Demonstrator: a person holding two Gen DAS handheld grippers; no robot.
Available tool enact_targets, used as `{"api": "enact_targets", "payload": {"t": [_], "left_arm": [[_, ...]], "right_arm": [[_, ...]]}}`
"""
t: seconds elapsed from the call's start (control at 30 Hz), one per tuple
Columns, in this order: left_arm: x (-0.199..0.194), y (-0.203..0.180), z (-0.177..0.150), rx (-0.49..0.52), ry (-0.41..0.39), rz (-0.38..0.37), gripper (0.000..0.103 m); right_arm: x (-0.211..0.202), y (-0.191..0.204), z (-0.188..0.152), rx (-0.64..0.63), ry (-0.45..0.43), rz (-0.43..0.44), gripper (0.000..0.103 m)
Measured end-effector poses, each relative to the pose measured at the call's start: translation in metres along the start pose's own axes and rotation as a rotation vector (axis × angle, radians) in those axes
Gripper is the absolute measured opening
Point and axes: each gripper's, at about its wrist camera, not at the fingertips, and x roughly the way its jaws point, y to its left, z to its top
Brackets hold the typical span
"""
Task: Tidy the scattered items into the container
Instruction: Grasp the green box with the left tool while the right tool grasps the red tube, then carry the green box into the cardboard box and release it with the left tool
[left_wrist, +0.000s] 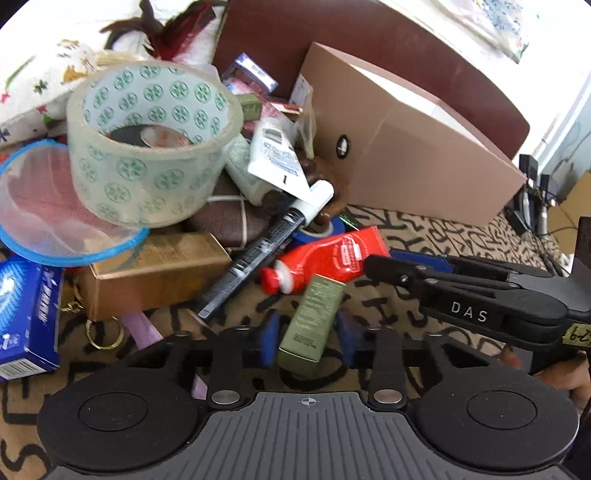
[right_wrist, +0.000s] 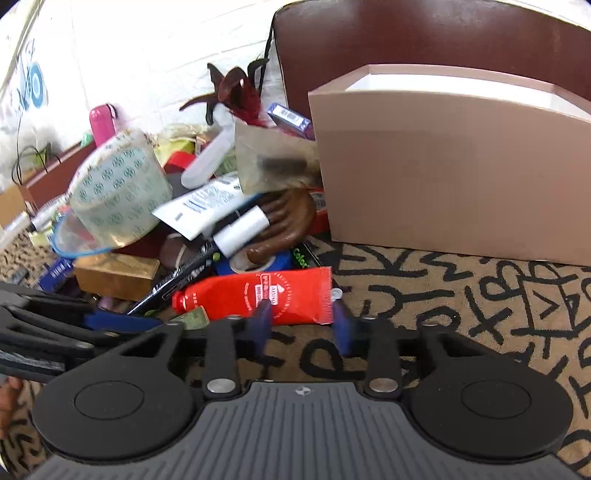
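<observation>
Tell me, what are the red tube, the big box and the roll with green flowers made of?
The red tube looks like soft shiny plastic; its flat end is crimped. The big box looks like matte cardboard, with plain tan walls and folded edges. The roll seems to be clear glossy sticky tape wound on a printed core, probably card.

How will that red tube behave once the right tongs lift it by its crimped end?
The red tube looks soft and part-full, so it will probably sag toward its cap. Its glossy skin may slip. Gripped at the flat crimp, it should hold without rolling.
</observation>
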Motion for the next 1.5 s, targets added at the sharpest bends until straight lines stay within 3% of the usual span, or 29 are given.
{"api": "enact_targets", "payload": {"t": [0.13,0.37,0.4,0.43,0.5,0.57,0.6,0.7,0.77,0.87,0.93,1.0,1.03,1.07,1.2,1.37,1.5], "left_arm": [[-0.007,-0.002,-0.007,0.000,0.004,0.026,0.020],[-0.033,0.000,-0.028,-0.011,0.008,0.070,0.021],[-0.037,0.002,-0.031,-0.012,0.004,0.076,0.026],[-0.041,0.004,-0.034,-0.018,0.002,0.077,0.037],[-0.045,0.007,-0.036,-0.036,-0.005,0.072,0.044],[-0.044,0.006,-0.035,-0.033,-0.005,0.071,0.045],[-0.043,0.005,-0.035,-0.023,-0.007,0.073,0.046],[-0.041,0.001,-0.035,0.005,-0.012,0.080,0.047],[-0.041,0.001,-0.037,0.015,-0.015,0.087,0.042],[-0.043,0.003,-0.036,0.022,-0.008,0.085,0.040],[-0.045,0.005,-0.036,0.023,-0.006,0.085,0.025],[-0.046,0.005,-0.037,0.031,-0.006,0.088,0.022],[-0.047,0.005,-0.038,0.035,-0.005,0.089,0.020],[-0.048,0.005,-0.039,0.039,-0.004,0.091,0.020],[-0.051,0.003,-0.039,0.052,0.001,0.098,0.022],[-0.048,-0.002,-0.039,0.072,-0.005,0.114,0.041],[-0.047,0.000,-0.036,0.063,-0.001,0.110,0.036]], "right_arm": [[-0.017,0.006,-0.006,0.016,0.006,0.022,0.015],[-0.052,0.036,-0.030,-0.044,0.062,0.125,0.014],[-0.054,0.040,-0.031,-0.065,0.069,0.125,0.014],[-0.056,0.043,-0.031,-0.082,0.068,0.115,0.015],[-0.061,0.046,-0.027,-0.097,0.045,0.089,0.021],[-0.064,0.045,-0.020,-0.087,0.010,0.072,0.045],[-0.064,0.045,-0.016,-0.086,-0.001,0.065,0.050],[-0.057,0.048,-0.010,-0.098,0.004,0.074,0.053],[-0.048,0.053,-0.008,-0.100,0.022,0.104,0.053],[-0.032,0.059,-0.008,-0.100,0.049,0.100,0.050],[-0.021,0.058,-0.008,-0.076,0.073,0.103,0.050],[-0.013,0.057,-0.011,-0.054,0.104,0.110,0.049],[-0.010,0.057,-0.013,-0.051,0.122,0.108,0.044],[-0.010,0.058,-0.017,-0.055,0.125,0.103,0.034],[-0.027,0.064,-0.023,-0.073,0.134,0.096,0.022],[-0.040,0.068,-0.028,-0.095,0.171,0.117,0.025],[-0.032,0.069,-0.023,-0.082,0.178,0.098,0.030]]}}
